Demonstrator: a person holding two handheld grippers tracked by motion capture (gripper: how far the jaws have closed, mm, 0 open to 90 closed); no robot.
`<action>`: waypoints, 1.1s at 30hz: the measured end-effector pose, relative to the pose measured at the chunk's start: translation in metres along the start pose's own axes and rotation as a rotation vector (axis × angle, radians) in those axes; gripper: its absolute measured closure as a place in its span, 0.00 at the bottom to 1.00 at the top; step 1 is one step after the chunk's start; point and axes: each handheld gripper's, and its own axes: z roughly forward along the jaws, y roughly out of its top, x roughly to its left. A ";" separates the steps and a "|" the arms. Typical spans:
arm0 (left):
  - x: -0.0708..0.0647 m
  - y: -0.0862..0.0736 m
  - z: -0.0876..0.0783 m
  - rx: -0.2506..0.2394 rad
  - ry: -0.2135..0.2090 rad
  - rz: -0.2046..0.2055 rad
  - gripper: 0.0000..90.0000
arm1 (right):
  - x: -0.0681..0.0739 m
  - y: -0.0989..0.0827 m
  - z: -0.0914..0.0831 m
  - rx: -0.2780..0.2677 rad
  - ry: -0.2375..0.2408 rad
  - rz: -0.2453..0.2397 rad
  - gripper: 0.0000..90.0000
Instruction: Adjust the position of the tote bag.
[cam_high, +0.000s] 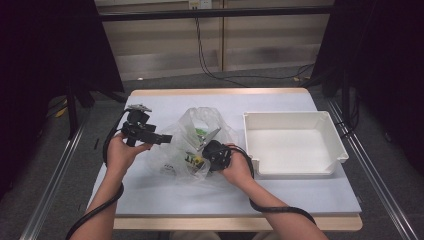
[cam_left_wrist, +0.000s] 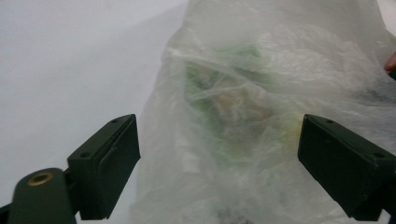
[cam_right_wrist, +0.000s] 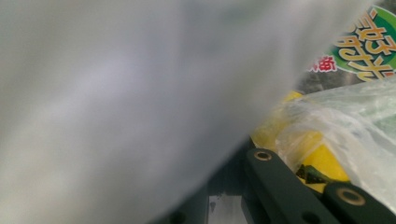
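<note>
A clear plastic bag (cam_high: 200, 135) lies crumpled in the middle of the table, with green and yellow packets (cam_high: 192, 159) showing through it. My left gripper (cam_high: 161, 139) is at the bag's left side. In the left gripper view its jaws stand wide open (cam_left_wrist: 219, 163), with the bag (cam_left_wrist: 261, 116) just ahead between them. My right gripper (cam_high: 214, 152) presses into the bag's lower right. In the right gripper view (cam_right_wrist: 229, 186) blurred film hides most of the jaws, which look drawn together on the film. Beside them lie a yellow packet (cam_right_wrist: 317, 158) and a green-labelled packet (cam_right_wrist: 373, 42).
A white empty tray (cam_high: 295, 145) stands on the right part of the table, close to my right hand. The white tabletop (cam_high: 165, 200) has free room in front and at the far left. Black cables trail from both grippers along the forearms.
</note>
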 end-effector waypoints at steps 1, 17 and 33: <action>-0.003 0.001 0.003 -0.001 -0.002 0.009 0.12 | 0.000 0.000 0.000 -0.001 0.000 -0.001 1.00; -0.005 -0.011 0.037 0.122 -0.026 0.024 0.25 | -0.001 0.001 -0.003 -0.014 -0.013 0.004 1.00; 0.033 -0.030 0.035 0.160 0.078 -0.113 1.00 | 0.006 -0.006 -0.002 -0.003 0.021 -0.007 1.00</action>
